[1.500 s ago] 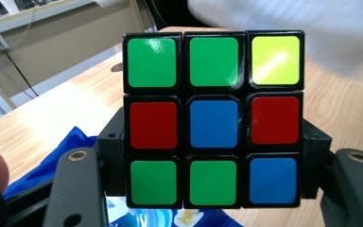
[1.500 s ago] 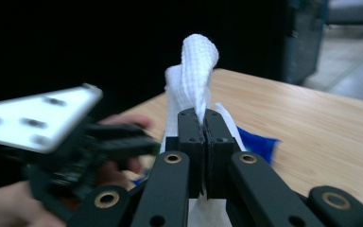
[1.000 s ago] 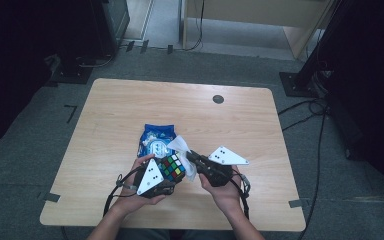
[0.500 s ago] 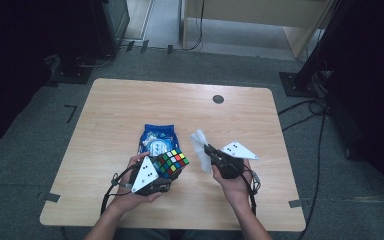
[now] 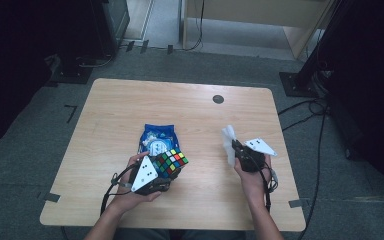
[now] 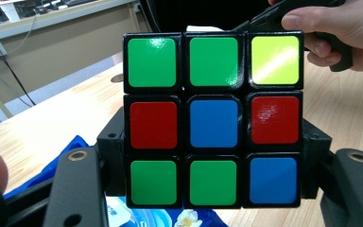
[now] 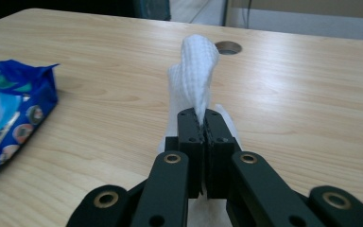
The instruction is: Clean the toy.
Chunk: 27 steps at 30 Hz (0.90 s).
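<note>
My left hand-held gripper (image 5: pixel 166 172) grasps the cube (image 5: pixel 171 161) at lower centre of the high view, my right hand-held gripper (image 5: pixel 232 147) pinches a wipe (image 5: pixel 228 142) at right, clear of the pack (image 5: pixel 157 141) on the counter (image 5: pixel 190 112), so wiping seems left.
</note>
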Motion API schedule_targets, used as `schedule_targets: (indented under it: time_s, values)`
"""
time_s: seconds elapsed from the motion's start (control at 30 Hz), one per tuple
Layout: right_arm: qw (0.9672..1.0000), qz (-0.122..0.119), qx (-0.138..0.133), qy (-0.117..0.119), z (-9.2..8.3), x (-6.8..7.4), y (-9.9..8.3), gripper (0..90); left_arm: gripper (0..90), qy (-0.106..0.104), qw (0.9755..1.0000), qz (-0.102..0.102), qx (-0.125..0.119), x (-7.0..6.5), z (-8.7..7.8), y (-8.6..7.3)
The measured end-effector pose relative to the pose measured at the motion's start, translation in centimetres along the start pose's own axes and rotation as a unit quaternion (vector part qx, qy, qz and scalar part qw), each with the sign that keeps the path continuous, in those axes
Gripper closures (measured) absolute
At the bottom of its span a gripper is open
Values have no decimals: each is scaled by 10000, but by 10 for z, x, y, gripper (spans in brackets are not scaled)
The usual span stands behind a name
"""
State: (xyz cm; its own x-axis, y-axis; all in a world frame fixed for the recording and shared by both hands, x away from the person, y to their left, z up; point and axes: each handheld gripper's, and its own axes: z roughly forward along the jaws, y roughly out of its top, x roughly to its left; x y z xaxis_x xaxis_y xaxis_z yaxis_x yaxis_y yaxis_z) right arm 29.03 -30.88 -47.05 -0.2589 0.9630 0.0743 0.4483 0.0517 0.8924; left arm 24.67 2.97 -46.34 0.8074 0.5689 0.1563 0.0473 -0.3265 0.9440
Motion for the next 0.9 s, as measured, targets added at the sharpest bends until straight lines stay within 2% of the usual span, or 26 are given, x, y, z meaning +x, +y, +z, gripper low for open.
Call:
schedule_targets:
  time_s: [0.13,0.3,0.37,0.47,0.57,0.63,0.77,0.9]
  values:
    - [9998,102,23,-178,0,-9,-2,884,339,-6,10000,-20,-3,1,0,0]
    - [9993,46,30,-359,0,-13,-3,872,339,-9,10000,-21,-1,0,1,0]
    - [9990,28,16,-443,0,-14,-3,805,339,-7,10000,-28,5,0,1,0]
    - [9986,95,-20,-528,0,-13,-2,585,339,11,10000,-41,15,1,0,0]
    - [9991,199,-37,-360,-1,-10,4,431,339,21,10000,-54,4,2,0,0]
    - [9993,301,-96,-184,-4,-5,8,393,339,21,10000,-63,-4,2,0,0]
    - [9991,313,-179,213,-9,11,17,344,339,22,10000,-88,-5,2,1,0]
    - [9962,403,-174,758,-15,33,25,314,339,9,9999,-142,-7,2,1,-1]
